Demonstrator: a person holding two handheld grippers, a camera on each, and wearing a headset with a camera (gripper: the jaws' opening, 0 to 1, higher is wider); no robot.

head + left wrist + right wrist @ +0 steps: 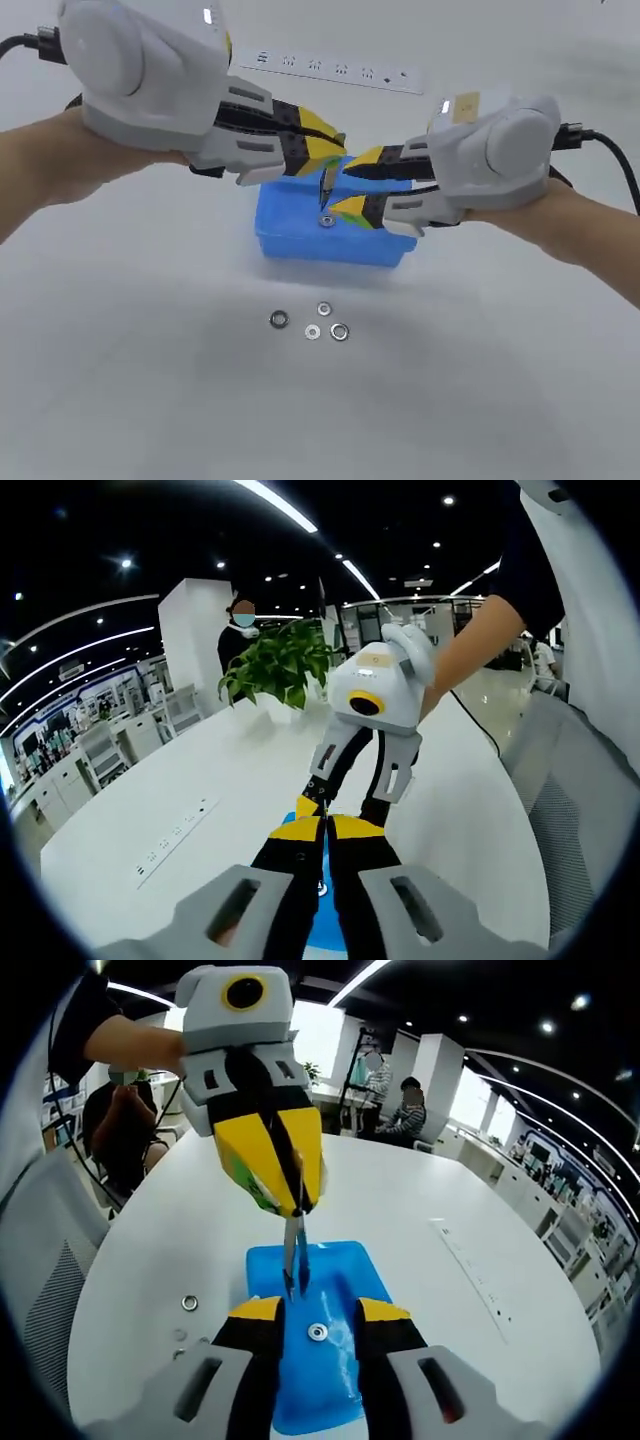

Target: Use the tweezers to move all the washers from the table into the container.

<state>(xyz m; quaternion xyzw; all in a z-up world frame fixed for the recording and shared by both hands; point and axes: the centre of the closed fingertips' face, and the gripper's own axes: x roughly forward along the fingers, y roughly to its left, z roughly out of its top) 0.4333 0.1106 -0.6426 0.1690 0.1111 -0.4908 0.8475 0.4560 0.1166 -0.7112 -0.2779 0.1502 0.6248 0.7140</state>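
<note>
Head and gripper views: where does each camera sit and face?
Head view: headset, looking down at left claw, right claw, container, table washers; forearms show.
Left gripper view: on left claw, facing right claw; own jaws shut.
Right gripper view: on right claw, facing tweezers over container; own jaws open.
Shared: container, head and right gripper views.

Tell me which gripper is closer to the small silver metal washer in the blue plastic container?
Right. The right gripper has its open jaws either side of the washer; the left gripper sits higher, holding the metal tweezers above it.
</note>
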